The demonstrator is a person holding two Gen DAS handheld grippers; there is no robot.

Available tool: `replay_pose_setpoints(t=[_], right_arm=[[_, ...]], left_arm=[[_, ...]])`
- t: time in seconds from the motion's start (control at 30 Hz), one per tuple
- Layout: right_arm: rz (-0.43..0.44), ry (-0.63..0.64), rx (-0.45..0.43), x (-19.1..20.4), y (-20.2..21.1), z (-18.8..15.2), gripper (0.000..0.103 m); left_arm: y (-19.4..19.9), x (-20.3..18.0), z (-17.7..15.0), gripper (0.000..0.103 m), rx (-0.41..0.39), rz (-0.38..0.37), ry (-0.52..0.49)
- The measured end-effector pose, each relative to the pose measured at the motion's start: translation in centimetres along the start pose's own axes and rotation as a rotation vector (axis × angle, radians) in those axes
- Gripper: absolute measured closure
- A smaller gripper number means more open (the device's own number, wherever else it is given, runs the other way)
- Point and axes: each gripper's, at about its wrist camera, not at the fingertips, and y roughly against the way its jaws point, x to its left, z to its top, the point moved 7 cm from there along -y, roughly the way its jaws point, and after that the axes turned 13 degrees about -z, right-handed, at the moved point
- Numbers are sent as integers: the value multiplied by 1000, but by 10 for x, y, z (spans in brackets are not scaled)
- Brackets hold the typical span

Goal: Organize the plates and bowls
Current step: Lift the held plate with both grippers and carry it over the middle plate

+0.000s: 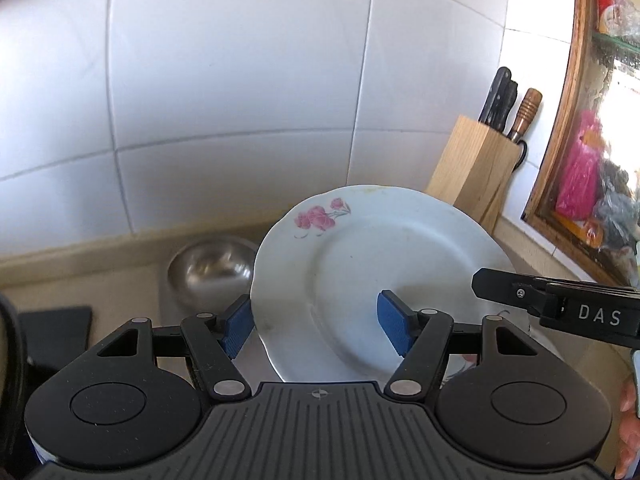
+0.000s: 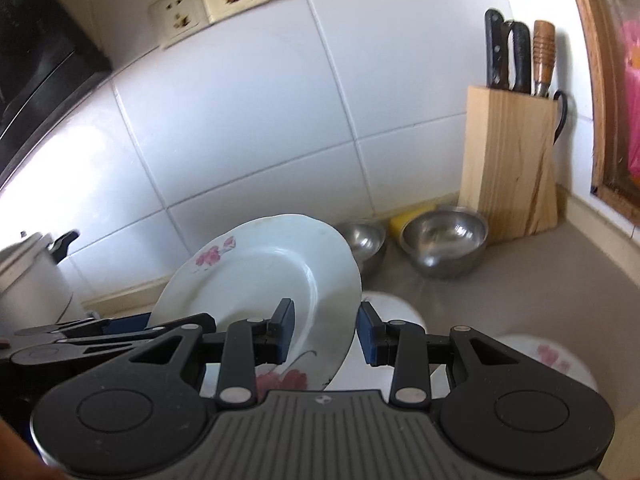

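Note:
A white plate with pink flowers (image 1: 380, 248) (image 2: 260, 276) hangs tilted above the counter, its face turned toward the left wrist camera. My left gripper (image 1: 316, 328) straddles its left rim. One blue pad (image 1: 240, 328) sits behind the edge and the other pad (image 1: 394, 326) rests on the plate's face. My right gripper (image 2: 326, 334) is shut on the opposite rim, which runs narrowly between its pads. A black finger of the right gripper (image 1: 520, 292) shows at the plate's right edge in the left wrist view. The left gripper's fingers (image 2: 120, 334) show at the plate's left edge in the right wrist view.
Two steel bowls (image 2: 444, 240) (image 2: 364, 240) stand by the tiled wall, with a yellow sponge (image 2: 408, 216) behind them. A wooden knife block (image 2: 508, 160) (image 1: 472, 172) fills the corner by the window frame. More floral plates (image 2: 548, 360) (image 2: 392, 312) lie on the counter below. A white pot (image 2: 28, 272) stands at the left.

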Motion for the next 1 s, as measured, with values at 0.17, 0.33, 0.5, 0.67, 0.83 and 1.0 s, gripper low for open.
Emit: replay_pose_setpoints(t=[0.17, 0.33, 0.5, 0.67, 0.83, 1.0], right_arm=[[-16, 7, -26, -10, -9, 26, 87], [-33, 5, -19, -19, -31, 42, 87], [-48, 7, 14, -23, -51, 42, 87], [-61, 17, 68, -27, -73, 26, 87], [-80, 18, 122, -35, -91, 9, 87], [-91, 26, 158, -38, -101, -4, 87]], left_arm=[[-16, -7, 24, 36, -28, 13, -10], [-40, -10, 34, 36, -30, 38, -4], [-60, -5, 28, 35, -11, 60, 23], [-78, -3, 13, 34, 21, 86, 30], [-92, 1, -4, 34, 55, 88, 59], [-100, 3, -17, 34, 80, 99, 55]])
